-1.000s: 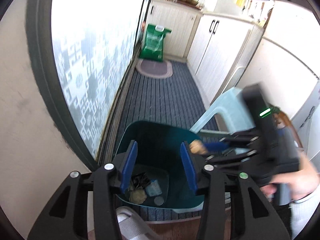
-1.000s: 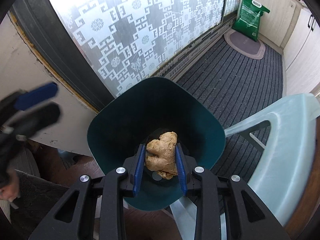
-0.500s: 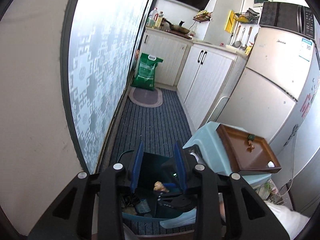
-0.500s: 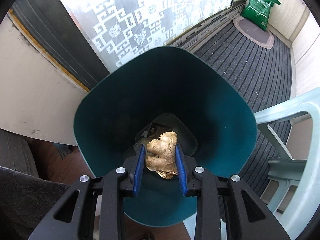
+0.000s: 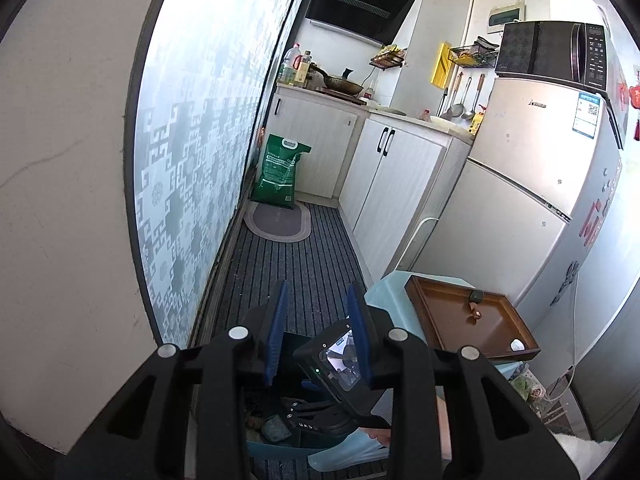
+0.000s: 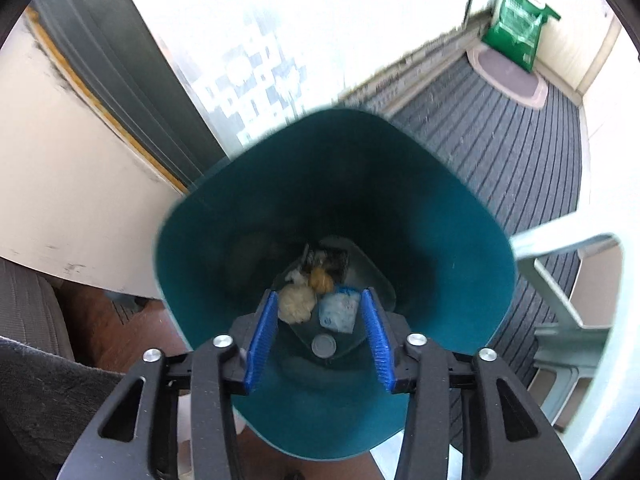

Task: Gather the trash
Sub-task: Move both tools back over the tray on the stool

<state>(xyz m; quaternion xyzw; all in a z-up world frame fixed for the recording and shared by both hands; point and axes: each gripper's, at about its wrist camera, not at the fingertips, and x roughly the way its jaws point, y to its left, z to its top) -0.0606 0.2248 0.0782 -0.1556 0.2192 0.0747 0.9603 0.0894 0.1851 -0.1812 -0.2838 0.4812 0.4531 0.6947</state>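
Note:
My right gripper [image 6: 319, 294] points down into the teal trash bin [image 6: 440, 208], its jaws opening with nothing between the blue pads. On the bin's floor a yellow-brown ginger lump [image 6: 321, 280] lies among a pale lump [image 6: 296, 302], a blue-white packet [image 6: 339, 312] and a grey cap [image 6: 325, 346]. My left gripper [image 5: 317, 286] hangs higher, open and empty, facing down the kitchen aisle. Below it show the bin [image 5: 280, 450] and the right gripper's black body [image 5: 340, 360]. A brown tray [image 5: 440, 320] with small scraps rests on a pale blue plastic chair [image 5: 390, 292].
The patterned glass door [image 5: 192, 168] runs along the left of a striped floor mat [image 5: 304, 264]. A green sack [image 5: 280, 172] and an oval rug [image 5: 278, 222] lie at the far end. White cabinets [image 5: 392, 184] and a fridge [image 5: 532, 200] line the right.
The right jaws have spread and the ginger has dropped out of them into the bin. The left gripper has risen and tilted up, its jaws a little narrower.

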